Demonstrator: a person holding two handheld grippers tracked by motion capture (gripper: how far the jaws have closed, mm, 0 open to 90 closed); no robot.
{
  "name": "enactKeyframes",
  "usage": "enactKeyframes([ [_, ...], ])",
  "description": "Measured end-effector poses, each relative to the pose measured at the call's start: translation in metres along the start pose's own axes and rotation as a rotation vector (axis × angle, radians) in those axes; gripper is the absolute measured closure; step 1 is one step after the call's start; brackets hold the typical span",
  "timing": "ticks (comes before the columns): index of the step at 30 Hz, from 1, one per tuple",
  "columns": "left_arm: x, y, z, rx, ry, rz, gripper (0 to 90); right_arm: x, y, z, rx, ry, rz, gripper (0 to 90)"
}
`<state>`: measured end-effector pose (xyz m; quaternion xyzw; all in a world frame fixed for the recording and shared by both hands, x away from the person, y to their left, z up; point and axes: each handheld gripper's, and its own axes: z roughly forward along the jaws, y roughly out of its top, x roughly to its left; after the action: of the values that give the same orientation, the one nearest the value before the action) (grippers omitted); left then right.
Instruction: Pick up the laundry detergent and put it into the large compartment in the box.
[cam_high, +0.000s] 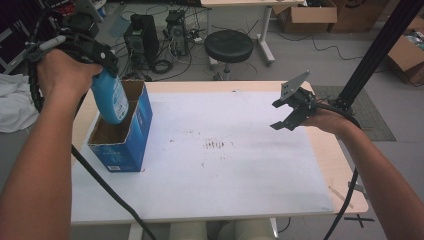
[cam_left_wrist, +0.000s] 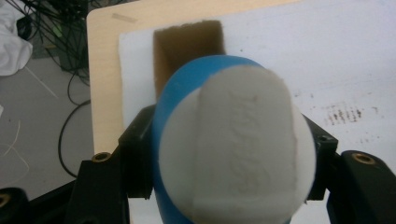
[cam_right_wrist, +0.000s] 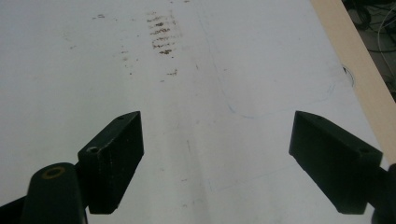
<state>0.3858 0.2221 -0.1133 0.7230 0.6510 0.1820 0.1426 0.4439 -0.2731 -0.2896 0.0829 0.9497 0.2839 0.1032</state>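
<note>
Blue plastic bottle (cam_high: 110, 97) clenched in my left hand-held gripper (cam_high: 95, 55), tilted into open blue cardboard box (cam_high: 127, 140) near worktop's (cam_high: 240, 200) left edge; right hand-held gripper (cam_high: 287, 114) released.

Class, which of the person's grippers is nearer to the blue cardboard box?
Left. The left gripper holds a blue bottle right over the blue cardboard box; the right gripper hovers far across the table.

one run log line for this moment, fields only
left tool: shut on blue plastic bottle | bottle: tilted, lower end inside open blue cardboard box | right tool: open, nothing between jaws, above white table sheet
</note>
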Motion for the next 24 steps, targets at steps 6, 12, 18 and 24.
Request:
enactKeyframes([
  [6,0.004,-0.011,0.026,0.014,0.0,0.004,38.0,0.0,0.0,0.001,0.007,0.0,0.002,17.4],
  [12,0.004,-0.023,0.058,0.022,-0.003,0.024,38.0,0.0,0.0,0.002,0.014,-0.001,0.009,17.4],
  [18,0.008,-0.033,0.083,0.026,-0.015,0.022,38.0,0.0,-0.002,0.002,0.022,-0.002,0.015,17.4],
  [24,0.01,-0.048,0.111,0.028,-0.001,0.034,38.0,0.001,-0.001,0.003,0.03,-0.002,0.015,17.4],
])
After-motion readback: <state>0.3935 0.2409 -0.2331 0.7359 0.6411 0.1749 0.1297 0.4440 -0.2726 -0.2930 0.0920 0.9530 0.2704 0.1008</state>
